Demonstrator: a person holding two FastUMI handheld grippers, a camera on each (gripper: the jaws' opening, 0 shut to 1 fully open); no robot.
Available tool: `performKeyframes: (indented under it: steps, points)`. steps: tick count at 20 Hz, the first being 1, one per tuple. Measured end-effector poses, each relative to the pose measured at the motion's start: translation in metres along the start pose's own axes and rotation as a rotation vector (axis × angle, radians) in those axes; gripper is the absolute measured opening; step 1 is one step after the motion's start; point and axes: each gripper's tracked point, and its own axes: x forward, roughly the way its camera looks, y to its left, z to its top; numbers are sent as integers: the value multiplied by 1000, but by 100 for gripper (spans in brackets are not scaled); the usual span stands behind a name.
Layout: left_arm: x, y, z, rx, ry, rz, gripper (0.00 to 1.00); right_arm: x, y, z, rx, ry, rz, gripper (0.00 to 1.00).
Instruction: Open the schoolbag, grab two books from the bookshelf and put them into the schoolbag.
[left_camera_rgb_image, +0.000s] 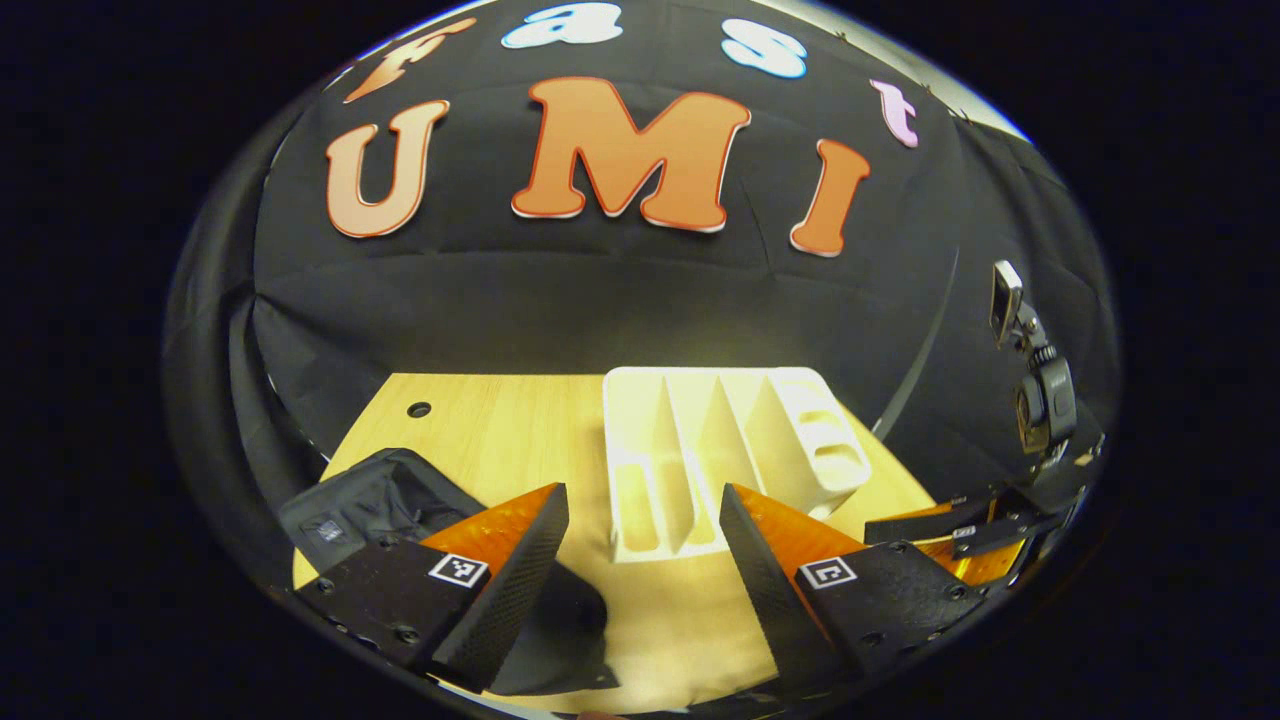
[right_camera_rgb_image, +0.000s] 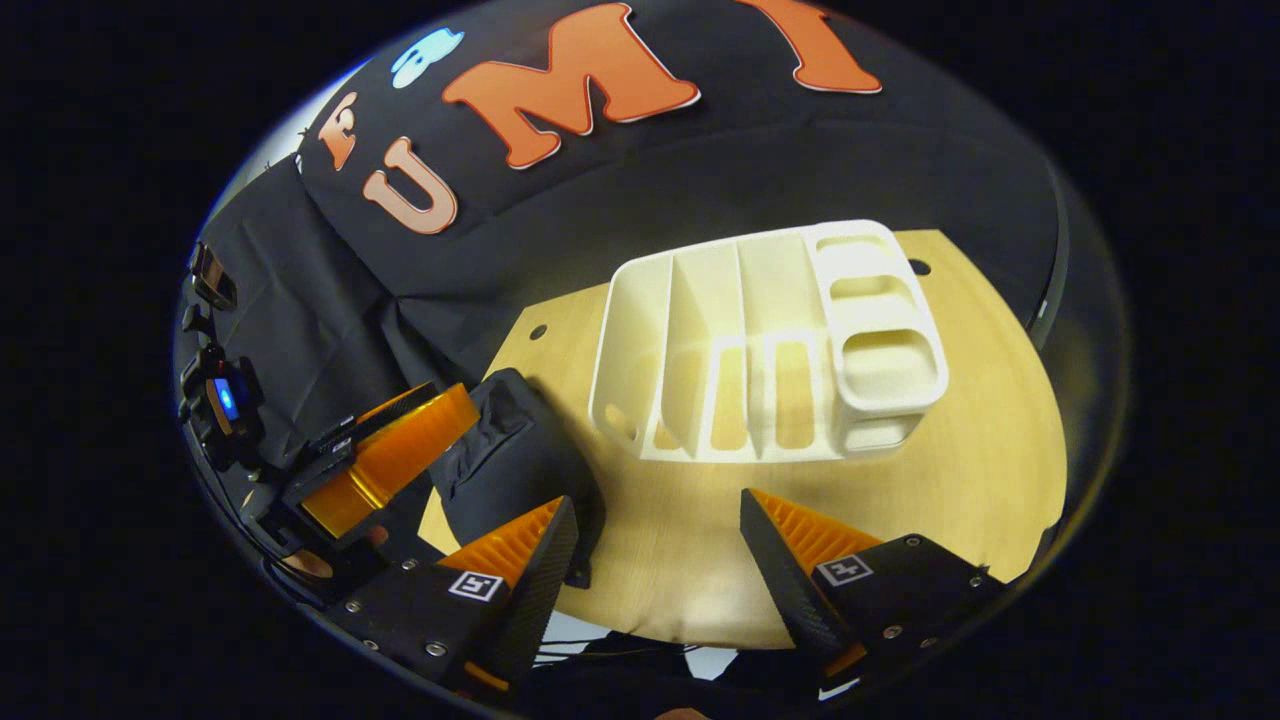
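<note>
Spanning the lower part of both views, the pale wooden counter (left_camera_rgb_image: 500, 430) carries everything, with small round holes near its far corners. On it stands the white bookshelf (left_camera_rgb_image: 720, 450), a moulded plastic rack with three tall slots divided by upright fins and a stack of smaller rounded cubbies on one side; in the right gripper view the bookshelf (right_camera_rgb_image: 760, 340) sits near the middle of the counter (right_camera_rgb_image: 980, 450), and its slots look empty as far as can be seen. Beside it, toward the counter's near left corner, lies the black schoolbag (left_camera_rgb_image: 390, 505), soft fabric slumped low, with folds along its top and a small label patch on its front. In the right gripper view the schoolbag (right_camera_rgb_image: 510, 450) sits just left of the bookshelf, apart from it; whether its zip is open I cannot tell.

The left claw (left_camera_rgb_image: 640, 560) hangs above the counter's near edge, fingers spread wide and holding nothing, the schoolbag just beyond its left finger. The right claw (right_camera_rgb_image: 655, 570) is likewise spread wide and empty, aimed at the counter in front of the bookshelf.
</note>
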Motion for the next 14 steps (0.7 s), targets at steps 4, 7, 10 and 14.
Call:
performKeyframes:
  steps: [4,7,10,14]
  points:
    - [-10,-27,15,-6,-105,52,98,-22,-34,29,-118,-129,-84,97]
    - [-23,-46,24,-14,-191,91,97,-45,-51,56,-163,-252,-114,97]
    - [-34,-62,36,-15,-263,115,97,-65,-56,89,-199,-396,-120,98]
    - [-53,-70,51,-2,-350,167,99,-90,-57,114,-303,-575,-151,97]
